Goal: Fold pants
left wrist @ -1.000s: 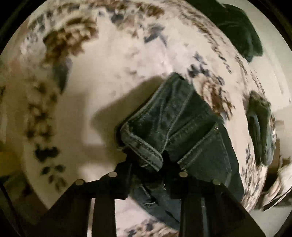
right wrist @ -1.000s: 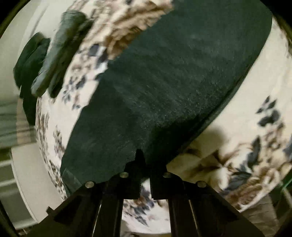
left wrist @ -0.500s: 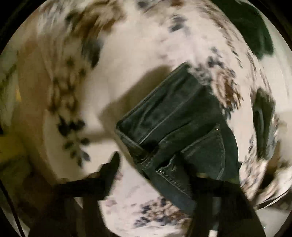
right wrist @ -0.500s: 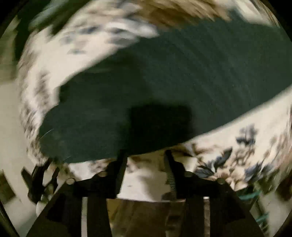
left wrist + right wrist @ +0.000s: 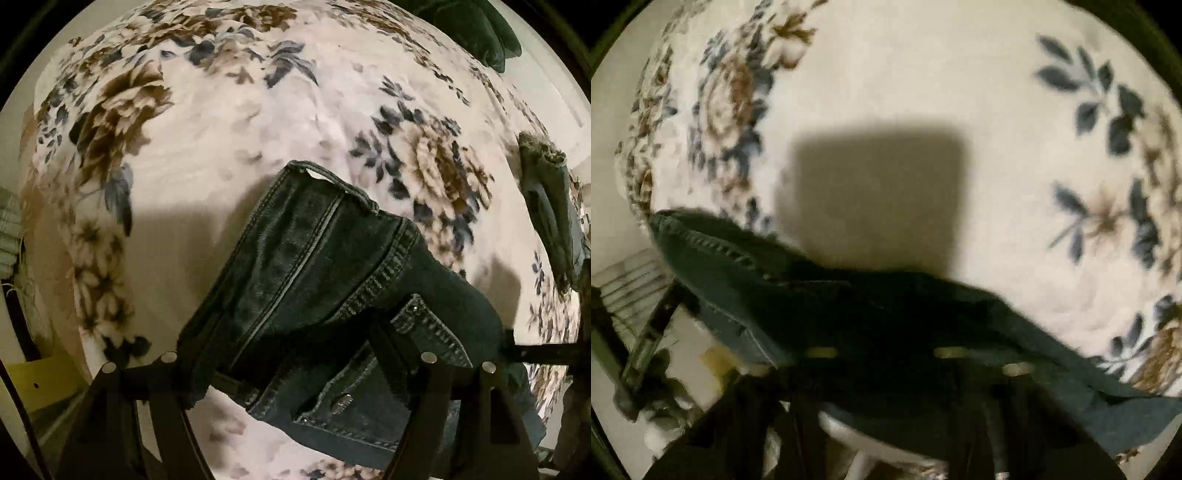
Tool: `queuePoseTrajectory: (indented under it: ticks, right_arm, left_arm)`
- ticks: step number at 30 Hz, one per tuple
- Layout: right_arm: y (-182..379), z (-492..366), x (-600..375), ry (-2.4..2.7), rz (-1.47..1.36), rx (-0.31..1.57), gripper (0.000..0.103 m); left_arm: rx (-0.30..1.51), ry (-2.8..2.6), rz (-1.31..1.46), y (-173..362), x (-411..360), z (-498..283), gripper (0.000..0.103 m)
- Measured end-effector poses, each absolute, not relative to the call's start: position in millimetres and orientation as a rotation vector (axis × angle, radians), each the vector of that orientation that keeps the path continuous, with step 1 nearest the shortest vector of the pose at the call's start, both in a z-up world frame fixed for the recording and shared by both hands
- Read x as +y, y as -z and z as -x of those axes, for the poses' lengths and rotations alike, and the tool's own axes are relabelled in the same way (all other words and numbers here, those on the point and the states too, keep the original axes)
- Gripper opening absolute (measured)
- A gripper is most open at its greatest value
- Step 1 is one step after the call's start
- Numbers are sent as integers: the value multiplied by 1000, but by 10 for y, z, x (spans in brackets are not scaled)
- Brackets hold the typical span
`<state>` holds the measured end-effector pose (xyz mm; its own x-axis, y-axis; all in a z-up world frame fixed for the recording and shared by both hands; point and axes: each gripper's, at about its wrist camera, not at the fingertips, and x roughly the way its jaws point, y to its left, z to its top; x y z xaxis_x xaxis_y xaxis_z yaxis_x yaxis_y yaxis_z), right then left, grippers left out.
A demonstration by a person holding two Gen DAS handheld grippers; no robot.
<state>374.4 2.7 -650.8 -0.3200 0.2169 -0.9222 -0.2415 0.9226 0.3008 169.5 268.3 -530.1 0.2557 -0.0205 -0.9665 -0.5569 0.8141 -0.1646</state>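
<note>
Dark blue jeans [image 5: 332, 280] lie folded on the floral blanket [image 5: 221, 147], waistband and pocket rivets facing me. My left gripper [image 5: 288, 362] stands open, pointing down. Its fingers [image 5: 173, 373] straddle the waist end without pinching it. In the right wrist view the picture is blurred. A dark fold of the pants [image 5: 775, 288] hangs across my right gripper [image 5: 886, 332] and hides its fingertips. Its jaws are closing tight on that cloth, which is lifted off the blanket [image 5: 997, 110].
A dark green garment [image 5: 476, 29] lies at the bed's far right corner and another folded dark piece [image 5: 550, 221] at the right edge. Past the bed's edge are a yellow object [image 5: 44, 380] and a ladder-like frame [image 5: 646, 332].
The left gripper let go of the waistband and spread wide; the jeans now rest on the blanket. The right gripper opened, swung quickly along the pants while rolling, and closed under a fold.
</note>
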Motion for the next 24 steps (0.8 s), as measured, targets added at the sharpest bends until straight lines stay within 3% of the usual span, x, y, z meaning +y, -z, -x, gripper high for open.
queuePoseTrajectory:
  ticks: [5,8,10,11,12,13,14,15,16,18,22,23,24]
  right_arm:
    - [5908,-4039,-475,-406,-300,1632,0]
    - [5874,-4221,-729,-357,-406,1630,1]
    - [5917,-4222,-634,-454,-407,1731,7]
    - [5935,-4194,-580,-473,-381,1751,24]
    - [5978,-4148,-486,-495,-327,1790,57]
    - [6030,-4159,-420,-504,-293,1813,72]
    - [6117,-4100,-306,-513,-241,1840,80]
    - [6215,-4075,-218,-505,-183,1865,80]
    - [6342,-4027,-137,-486,-99,1903,78]
    - [6468,-3941,-64,-460,-35,1891,20]
    - [6215,-4008,-300,-364,-171,1771,16]
    - [6207,-4024,-408,-343,-236,1763,8]
    - [6244,-4021,-459,-346,-275,1774,8]
  left_arm:
    - [1271,-374,572,5352,2746,-1672,74]
    - [1274,-373,582,5364,2745,-1676,74]
    - [1270,-372,587,5338,2744,-1673,74]
    - [1269,-370,590,5330,2756,-1651,74]
    - [1269,-370,593,5330,2758,-1649,74]
    - [1268,-370,596,5335,2760,-1651,74]
    - [1269,-369,596,5349,2761,-1654,74]
    - [1270,-369,595,5359,2757,-1657,74]
    - [1271,-368,593,5370,2754,-1663,74]
    - [1273,-361,581,5379,2742,-1674,74]
    - [1280,-341,557,5400,2731,-1692,74]
    - [1284,-341,546,5404,2727,-1696,74]
    - [1285,-340,546,5408,2727,-1694,74]
